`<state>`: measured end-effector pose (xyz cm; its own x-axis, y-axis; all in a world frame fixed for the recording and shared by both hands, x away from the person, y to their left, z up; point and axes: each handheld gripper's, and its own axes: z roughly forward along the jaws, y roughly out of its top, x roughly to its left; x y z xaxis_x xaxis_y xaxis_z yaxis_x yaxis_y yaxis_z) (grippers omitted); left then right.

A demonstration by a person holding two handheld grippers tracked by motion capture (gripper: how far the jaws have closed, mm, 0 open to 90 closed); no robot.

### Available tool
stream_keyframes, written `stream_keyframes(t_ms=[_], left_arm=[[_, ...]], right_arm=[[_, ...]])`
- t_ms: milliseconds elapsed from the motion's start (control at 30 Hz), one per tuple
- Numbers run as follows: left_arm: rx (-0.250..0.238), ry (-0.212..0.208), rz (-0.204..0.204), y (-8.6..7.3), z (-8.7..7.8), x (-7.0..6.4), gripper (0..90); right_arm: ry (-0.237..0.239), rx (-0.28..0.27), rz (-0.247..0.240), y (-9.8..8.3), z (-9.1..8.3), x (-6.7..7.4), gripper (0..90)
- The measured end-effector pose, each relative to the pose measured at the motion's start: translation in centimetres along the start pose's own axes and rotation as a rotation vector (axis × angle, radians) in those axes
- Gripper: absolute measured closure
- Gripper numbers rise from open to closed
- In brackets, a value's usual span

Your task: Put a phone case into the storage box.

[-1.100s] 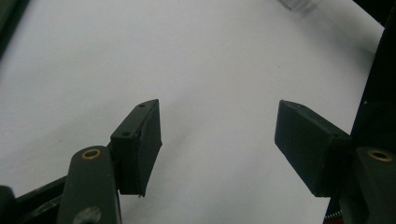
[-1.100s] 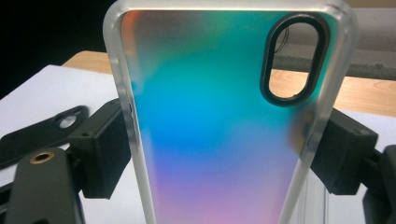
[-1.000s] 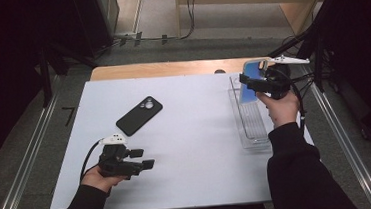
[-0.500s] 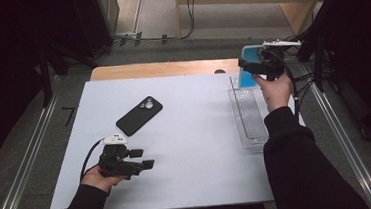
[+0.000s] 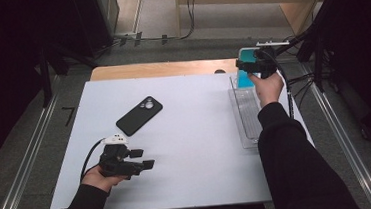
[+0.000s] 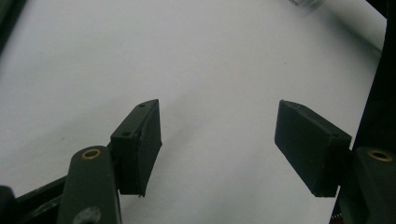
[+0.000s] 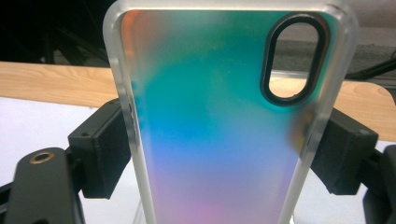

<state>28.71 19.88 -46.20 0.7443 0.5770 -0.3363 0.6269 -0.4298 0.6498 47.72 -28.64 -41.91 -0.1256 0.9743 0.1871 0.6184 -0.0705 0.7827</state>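
Since a second ago my right gripper point(image 5: 250, 65) has travelled away from me along the clear tray point(image 5: 248, 124), from over its middle to beyond its far end near the back right corner of the surface point(image 5: 201, 133). It is clamped on a translucent phone case point(image 7: 219, 140) with a teal-to-pink sheen; in the right gripper view the pads press on the case's two long edges and the oval camera cutout stands at the upper right, so the case is upright and lifted off the tray.

My left gripper point(image 5: 135, 164) rests near the front left of the surface, jaws spread with nothing between them, as its own view shows over bare white. The black phone point(image 5: 139, 116) lies face down, well apart from the case and just beyond the left gripper.

I judge the step to be carrying the case out of the tray. Next I'd bring it over to the phone, match cutout to lenses, and steady the phone with my left.
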Motion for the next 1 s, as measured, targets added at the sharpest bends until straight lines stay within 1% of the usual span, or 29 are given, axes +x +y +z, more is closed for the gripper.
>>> stream_keyframes(t_ms=[267,367,433,500,567,633,767,833,933,1000], left_arm=[[0.003,-0.003,0.005,0.0,0.0,0.0,31.7],[0.004,-0.004,0.005,0.0,0.0,0.0,31.7],[0.005,-0.004,0.006,0.0,0.0,0.0,31.6],[0.007,-0.004,0.005,0.0,0.1,-0.1,31.7],[0.009,-0.006,0.007,0.0,0.1,0.0,31.7],[0.01,-0.005,0.007,0.0,0.1,-0.1,31.7],[0.014,-0.006,0.008,0.0,0.1,-0.1,31.7],[0.014,-0.005,0.008,0.0,0.1,-0.1,31.6],[0.017,-0.004,0.007,0.0,0.1,-0.1,31.7],[0.017,-0.004,0.008,0.0,0.1,-0.1,31.7]], right_arm=[[-0.022,0.04,0.023,-1.0,2.3,0.1,14.9],[-0.033,0.041,0.015,-1.2,2.7,0.2,14.8],[-0.03,0.029,0.023,-1.3,2.8,0.2,14.7],[-0.026,0.036,0.006,-1.4,2.9,0.2,14.7],[-0.046,0.038,-0.023,-1.5,3.0,0.4,14.7],[-0.049,0.039,-0.039,-1.6,3.2,0.4,14.7],[-0.057,0.063,-0.038,-1.8,3.7,0.3,13.8],[-0.043,0.062,-0.039,-1.9,3.9,0.2,10.6],[-0.031,0.066,-0.042,-2.0,4.0,0.2,9.4],[-0.034,0.071,-0.044,-2.0,4.0,0.2,7.3]])
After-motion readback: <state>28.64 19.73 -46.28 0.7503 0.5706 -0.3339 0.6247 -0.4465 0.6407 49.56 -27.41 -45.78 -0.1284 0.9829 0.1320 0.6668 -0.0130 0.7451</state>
